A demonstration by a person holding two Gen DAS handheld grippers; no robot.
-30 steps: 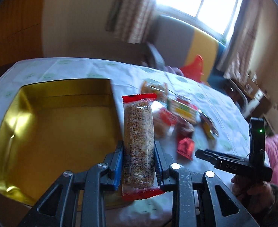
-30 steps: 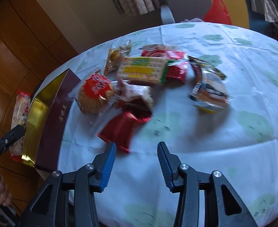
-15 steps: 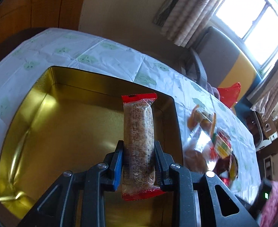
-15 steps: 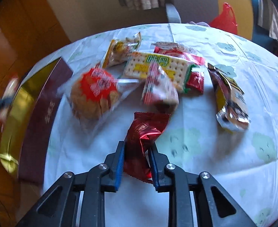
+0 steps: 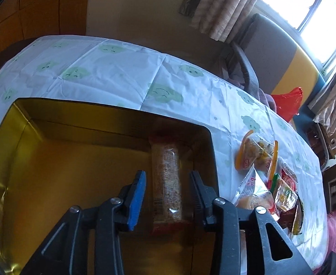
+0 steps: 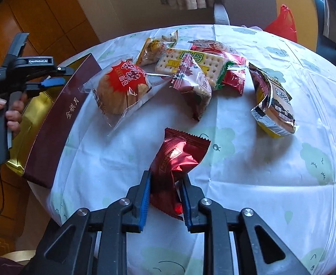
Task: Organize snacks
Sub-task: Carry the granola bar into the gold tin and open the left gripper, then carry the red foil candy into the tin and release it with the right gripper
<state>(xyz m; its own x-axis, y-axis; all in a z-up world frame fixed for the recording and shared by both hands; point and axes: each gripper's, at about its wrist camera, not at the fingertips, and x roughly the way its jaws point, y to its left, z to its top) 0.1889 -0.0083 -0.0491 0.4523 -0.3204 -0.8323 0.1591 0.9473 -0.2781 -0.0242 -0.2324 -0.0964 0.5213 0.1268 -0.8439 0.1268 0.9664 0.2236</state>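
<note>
In the left wrist view a grain bar [image 5: 166, 178] in clear wrap with red ends lies in the gold-lined box [image 5: 53, 171], near its right wall. My left gripper [image 5: 165, 183] straddles the bar; its jaws are opening and the pads stand clear of the wrapper. In the right wrist view my right gripper [image 6: 165, 183] is shut on a dark red foil packet [image 6: 177, 160], just above the tablecloth. The left gripper [image 6: 30, 73] appears there too, over the box [image 6: 60, 119], held by a hand.
Several loose snacks lie on the cloud-print tablecloth [image 6: 271, 171]: a round cake [image 6: 119, 87] in clear wrap, a cracker pack [image 6: 197, 61], a brown foil pack [image 6: 273, 105], an orange-edged bag [image 5: 255, 153]. A red plastic bag [image 6: 282, 23] and a chair stand beyond the table.
The left gripper carried the grain bar over and down into the gold box and let it go. The right gripper closed on the red foil packet.
</note>
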